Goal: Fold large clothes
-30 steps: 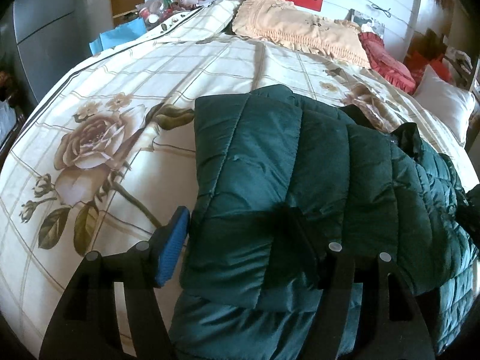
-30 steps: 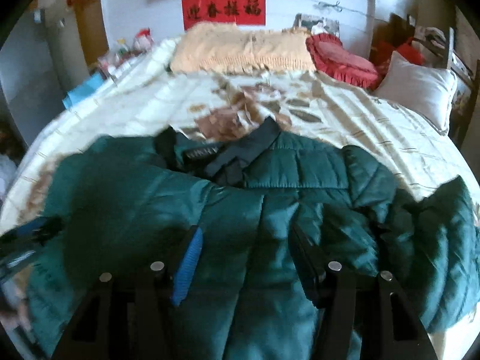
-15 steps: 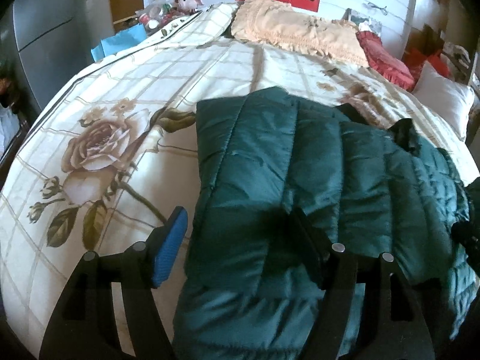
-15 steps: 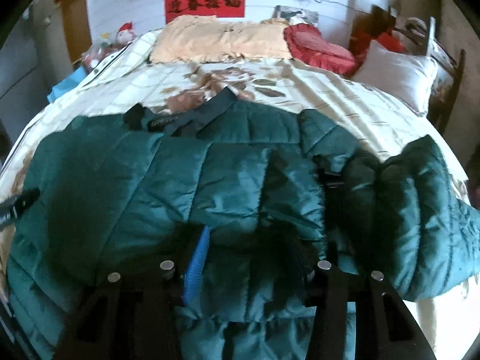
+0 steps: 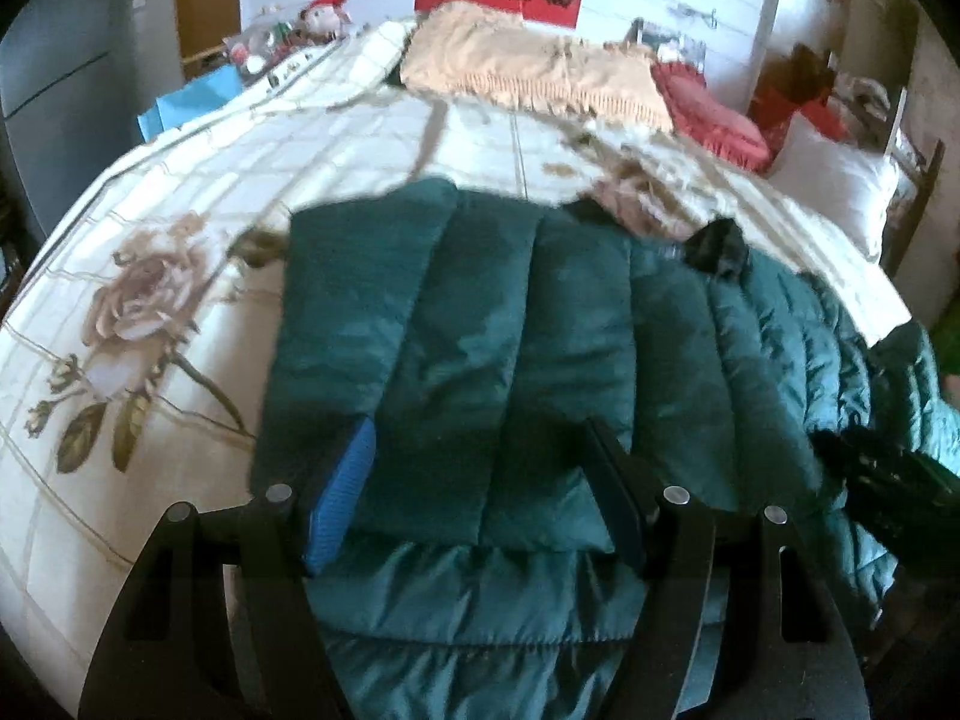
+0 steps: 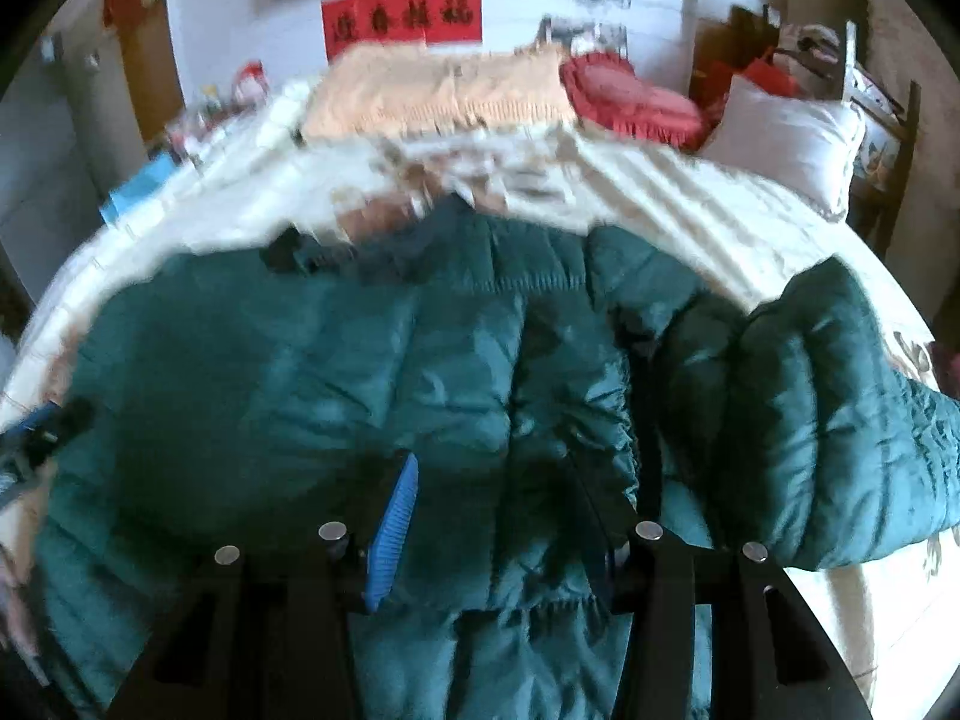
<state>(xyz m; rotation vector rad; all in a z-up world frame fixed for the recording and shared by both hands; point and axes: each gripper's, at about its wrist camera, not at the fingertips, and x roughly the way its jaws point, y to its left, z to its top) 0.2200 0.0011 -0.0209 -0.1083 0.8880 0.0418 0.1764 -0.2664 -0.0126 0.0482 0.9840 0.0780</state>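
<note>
Home bedroom; bed point(image 5: 180, 192), pillows point(image 5: 528, 69)

Green jacket point(image 6: 372, 396) is motion-blurred, its hem cut off by the bottom edge.

Dark green quilted puffer jacket point(image 5: 510, 360), glossy, spread flat across a floral bedspread point(image 5: 150, 300). Folded partly: left panel doubled inward over the body, its edge running toward 12 o'clock. Black collar point(image 5: 714, 246) bunched at about 1 o'clock in the left wrist view. One sleeve point(image 6: 828, 408) thrown out at 3 o'clock in the right wrist view, rumpled, reaching the bed's edge.
</note>
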